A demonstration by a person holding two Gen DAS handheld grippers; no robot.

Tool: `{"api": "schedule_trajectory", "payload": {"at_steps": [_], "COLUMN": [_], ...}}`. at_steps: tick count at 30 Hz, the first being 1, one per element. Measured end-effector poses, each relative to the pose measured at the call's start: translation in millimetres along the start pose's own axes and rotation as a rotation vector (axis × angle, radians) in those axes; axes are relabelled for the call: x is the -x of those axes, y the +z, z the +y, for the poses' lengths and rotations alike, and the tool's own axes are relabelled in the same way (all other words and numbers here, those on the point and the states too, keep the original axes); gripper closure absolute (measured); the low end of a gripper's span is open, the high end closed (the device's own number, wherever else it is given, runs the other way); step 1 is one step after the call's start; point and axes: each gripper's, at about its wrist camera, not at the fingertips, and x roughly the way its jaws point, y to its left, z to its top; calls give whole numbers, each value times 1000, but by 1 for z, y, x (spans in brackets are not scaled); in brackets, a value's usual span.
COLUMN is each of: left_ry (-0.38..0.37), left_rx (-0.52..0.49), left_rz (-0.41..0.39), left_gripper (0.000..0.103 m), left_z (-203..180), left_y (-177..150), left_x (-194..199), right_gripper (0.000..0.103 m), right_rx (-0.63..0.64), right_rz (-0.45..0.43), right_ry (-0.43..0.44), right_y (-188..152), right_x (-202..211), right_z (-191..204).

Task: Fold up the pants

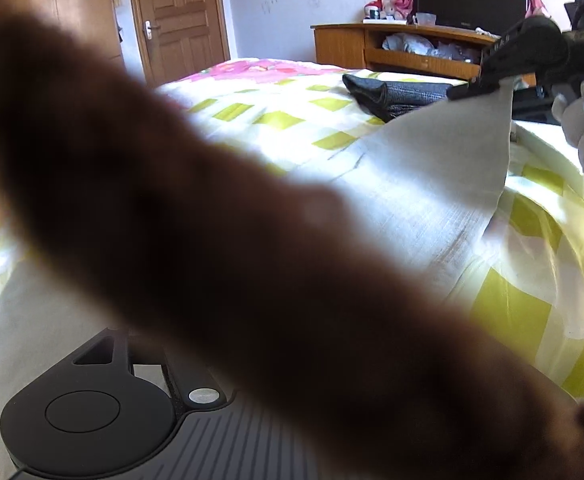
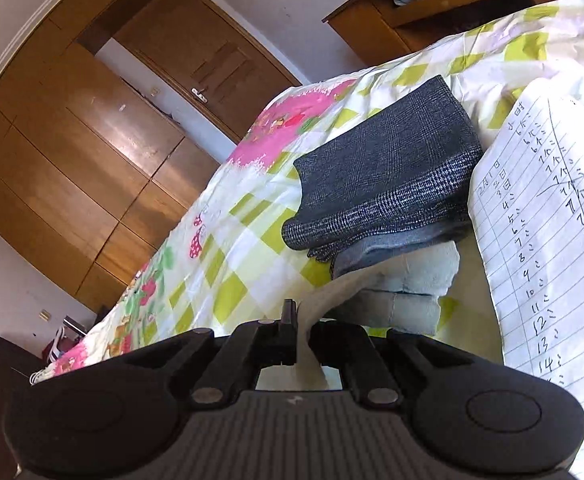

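left wrist: white pants [image 1: 432,184] lie soft and light across the bed [image 1: 276,108], one corner pinched by the right gripper [image 1: 468,86]; left gripper hidden by a brown blur, spread unreadable | right wrist: right gripper [image 2: 304,344] clamped tight on thin cloth [image 2: 312,320]; grasp hems or corners, expect sag

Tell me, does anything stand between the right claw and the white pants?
Nothing visible does. The right claw is clamped on a corner of the white pants, holding it up above the bed.
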Motion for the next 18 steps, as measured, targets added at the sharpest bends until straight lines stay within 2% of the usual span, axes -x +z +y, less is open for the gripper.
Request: {"api": "schedule_trajectory", "payload": {"at_steps": [4, 9, 11, 15, 18], "left_ry": [36, 85, 70, 77, 114], "left_rx": [11, 33, 42, 29, 77], "left_rz": [39, 19, 68, 21, -20], "left_gripper": [36, 36, 36, 36, 36], "left_z": [17, 32, 38, 47, 70], "left_y": [-9, -13, -18, -20, -25], "left_x": [4, 11, 3, 22, 50], "right_gripper": [82, 82, 82, 82, 82], "right_rx": [-40, 39, 84, 210, 306], "right_rz": [31, -47, -39, -7, 37], "right_ry": [-35, 21, 52, 143, 232], "right_y": [-1, 9, 7, -9, -32], "right_x": [-8, 15, 17, 19, 14], "right_z": [-5, 27, 48, 108, 159]}}
